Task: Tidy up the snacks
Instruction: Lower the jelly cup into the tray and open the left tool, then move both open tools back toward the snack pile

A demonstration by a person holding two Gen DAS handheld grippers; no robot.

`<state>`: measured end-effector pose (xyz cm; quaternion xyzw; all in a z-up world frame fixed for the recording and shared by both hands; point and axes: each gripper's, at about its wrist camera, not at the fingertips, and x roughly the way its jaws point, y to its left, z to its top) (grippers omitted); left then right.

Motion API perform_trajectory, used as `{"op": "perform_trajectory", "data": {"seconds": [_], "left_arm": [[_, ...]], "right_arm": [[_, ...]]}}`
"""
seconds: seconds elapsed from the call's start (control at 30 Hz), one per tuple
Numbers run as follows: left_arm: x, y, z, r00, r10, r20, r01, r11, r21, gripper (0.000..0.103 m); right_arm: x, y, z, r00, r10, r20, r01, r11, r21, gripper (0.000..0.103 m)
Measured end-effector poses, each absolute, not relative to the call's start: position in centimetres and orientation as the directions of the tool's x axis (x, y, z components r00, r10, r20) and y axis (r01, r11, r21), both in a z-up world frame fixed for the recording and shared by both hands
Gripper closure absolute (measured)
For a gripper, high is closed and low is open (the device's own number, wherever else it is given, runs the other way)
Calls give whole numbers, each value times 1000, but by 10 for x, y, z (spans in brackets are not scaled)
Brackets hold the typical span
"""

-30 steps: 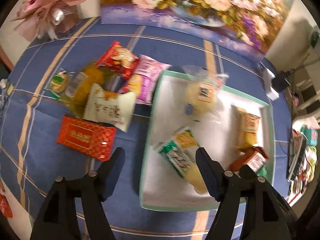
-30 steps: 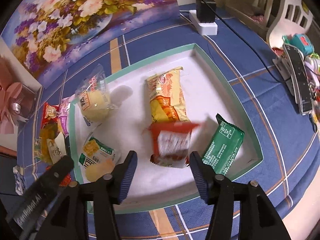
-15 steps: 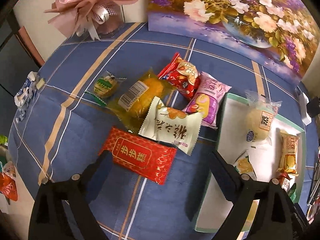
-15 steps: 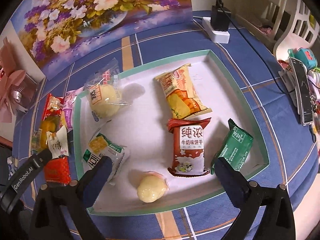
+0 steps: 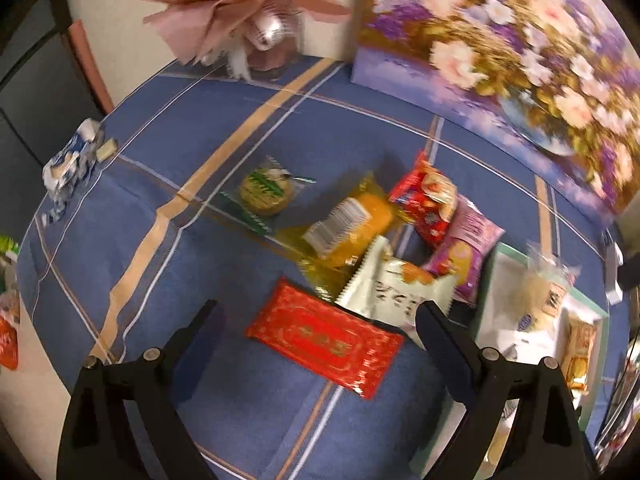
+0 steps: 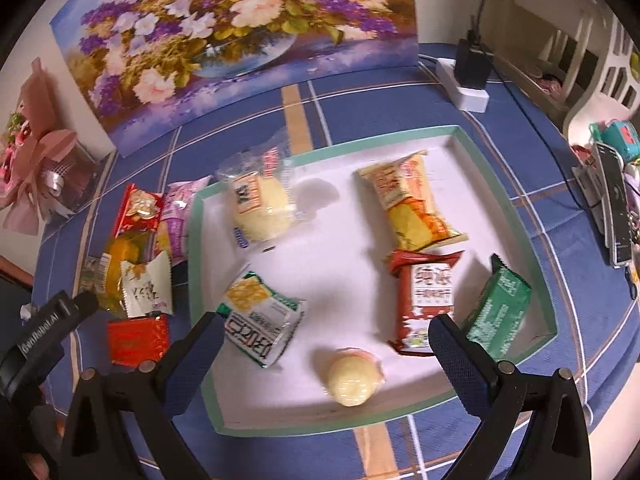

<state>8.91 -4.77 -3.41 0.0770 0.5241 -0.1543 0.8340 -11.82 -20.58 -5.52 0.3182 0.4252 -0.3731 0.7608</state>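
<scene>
My left gripper point(image 5: 320, 322) stands open above a flat red packet point(image 5: 324, 338) on the blue cloth, its jaws wide on either side and nothing held. Behind it lie a white packet point(image 5: 396, 290), a yellow packet point(image 5: 352, 224), a red bag point(image 5: 426, 196), a purple bag point(image 5: 466, 246) and a round green-labelled cake point(image 5: 264, 192). My right gripper point(image 6: 324, 340) hangs open and empty over the green-rimmed white tray point(image 6: 196, 240). In the tray lie a red-brown biscuit pack point(image 6: 426, 300), a green pack point(image 6: 498, 310), a yellow bag point(image 6: 410, 204), a wrapped bun point(image 6: 260, 200), a round pale cake point(image 6: 354, 376) and a green-white pack point(image 6: 262, 324).
A flower painting point(image 6: 224, 36) leans along the back of the table, with a pink bouquet point(image 5: 240, 8) at the left. A power strip with a charger point(image 6: 470, 76) sits back right, remotes point(image 6: 614, 208) at the right edge, a blue-white wrapper point(image 5: 68, 160) far left.
Both grippers opened wide. The right let the red-brown biscuit pack drop into the tray. The left swung from the tray leftward over the loose snack pile and now frames the red packet.
</scene>
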Motion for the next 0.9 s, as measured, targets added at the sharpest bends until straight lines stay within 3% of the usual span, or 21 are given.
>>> {"op": "perform_trajectory", "data": {"seconds": [0.5, 0.9], "left_arm": [[139, 5, -52, 316, -176, -932, 237, 966, -102, 7], [161, 20, -81, 211, -153, -965, 246, 964, -99, 7]], "right_arm": [[-57, -163, -57, 364, -294, -884, 776, 620, 114, 0], [-9, -127, -71, 364, -241, -900, 710, 697, 101, 0]]}}
